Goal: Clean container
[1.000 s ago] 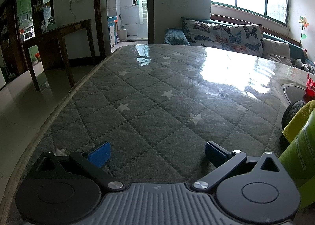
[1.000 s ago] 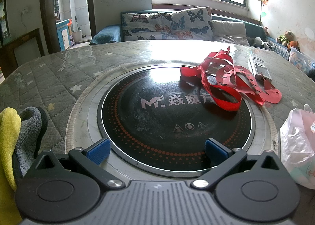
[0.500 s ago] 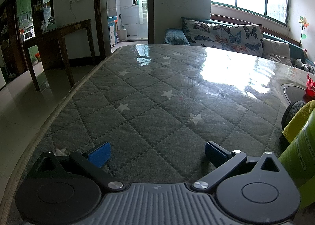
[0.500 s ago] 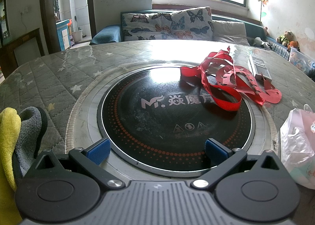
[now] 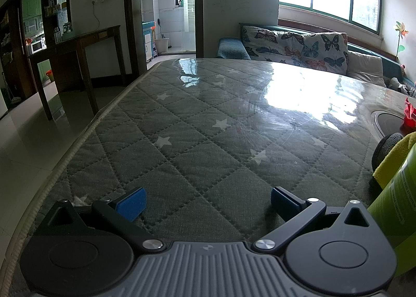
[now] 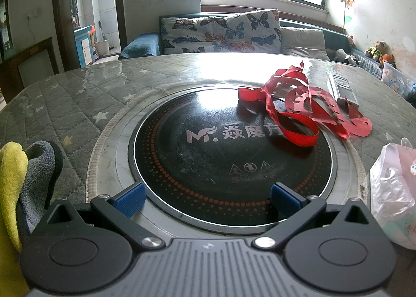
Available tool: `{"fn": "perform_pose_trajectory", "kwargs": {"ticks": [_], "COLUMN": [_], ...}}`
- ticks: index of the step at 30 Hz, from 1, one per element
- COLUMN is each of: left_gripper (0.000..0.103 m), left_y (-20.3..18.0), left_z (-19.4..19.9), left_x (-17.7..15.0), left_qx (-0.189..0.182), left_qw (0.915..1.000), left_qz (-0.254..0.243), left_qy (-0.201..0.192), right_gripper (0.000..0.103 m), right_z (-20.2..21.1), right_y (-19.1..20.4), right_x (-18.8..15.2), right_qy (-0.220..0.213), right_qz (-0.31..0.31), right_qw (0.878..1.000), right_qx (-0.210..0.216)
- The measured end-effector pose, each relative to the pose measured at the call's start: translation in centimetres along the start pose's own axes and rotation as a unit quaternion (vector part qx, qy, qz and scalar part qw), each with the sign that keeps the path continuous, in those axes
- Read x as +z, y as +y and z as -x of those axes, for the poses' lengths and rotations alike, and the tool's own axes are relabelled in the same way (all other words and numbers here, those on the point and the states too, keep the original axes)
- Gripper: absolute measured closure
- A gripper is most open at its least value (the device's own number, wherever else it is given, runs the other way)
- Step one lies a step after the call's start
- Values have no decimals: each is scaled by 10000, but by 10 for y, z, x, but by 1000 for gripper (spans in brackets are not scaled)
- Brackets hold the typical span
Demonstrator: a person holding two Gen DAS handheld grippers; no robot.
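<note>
Two hand-held tools rest low over a round counter covered in grey quilted, star-printed cloth under clear plastic (image 5: 208,125). The left tool (image 5: 206,202) has its blue-padded fingers spread wide, holding nothing. Just right of it stands a lime-green cylindrical plastic container (image 5: 397,193), with only its near side in view at the frame edge. Ahead of the container lies a folded yellow and grey microfibre cloth (image 5: 390,151).

The right tool (image 6: 206,197) is also released and empty. Directly ahead of it is a black glass round induction hob (image 6: 228,156) set into the counter. A tangle of red ribbon (image 6: 299,104) lies ahead and to its right, and the cloth lies to its left.

Cleaning appears not yet begun. A sensible start is for the left tool to turn right and grip the container mid-body, squarely, while the right tool pinches a thick fold of the cloth.
</note>
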State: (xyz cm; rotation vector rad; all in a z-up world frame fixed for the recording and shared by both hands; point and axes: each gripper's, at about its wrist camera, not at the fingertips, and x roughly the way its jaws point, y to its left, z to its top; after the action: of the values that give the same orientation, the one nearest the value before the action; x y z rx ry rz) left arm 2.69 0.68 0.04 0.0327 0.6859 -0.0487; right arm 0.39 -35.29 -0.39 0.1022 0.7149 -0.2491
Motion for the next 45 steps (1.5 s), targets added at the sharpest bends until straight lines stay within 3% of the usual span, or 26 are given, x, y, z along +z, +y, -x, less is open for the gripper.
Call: {"fn": "perform_pose_trajectory", "kwargs": {"ticks": [41, 45], "left_gripper": [0, 0], "left_y": [0, -2], "left_z": [0, 0], "left_x": [0, 1], "left_qx": [-4, 126], "left_qw": [10000, 9999], "left_qz": [2, 106], "left_qy": [2, 15], "right_gripper": [0, 0], "right_z": [0, 0], "right_y": [-1, 0], "right_x": [0, 0], "right_qy": [4, 3], "right_qz": [-3, -3], "right_qw": [10000, 10000], "right_qx": [-1, -1]}}
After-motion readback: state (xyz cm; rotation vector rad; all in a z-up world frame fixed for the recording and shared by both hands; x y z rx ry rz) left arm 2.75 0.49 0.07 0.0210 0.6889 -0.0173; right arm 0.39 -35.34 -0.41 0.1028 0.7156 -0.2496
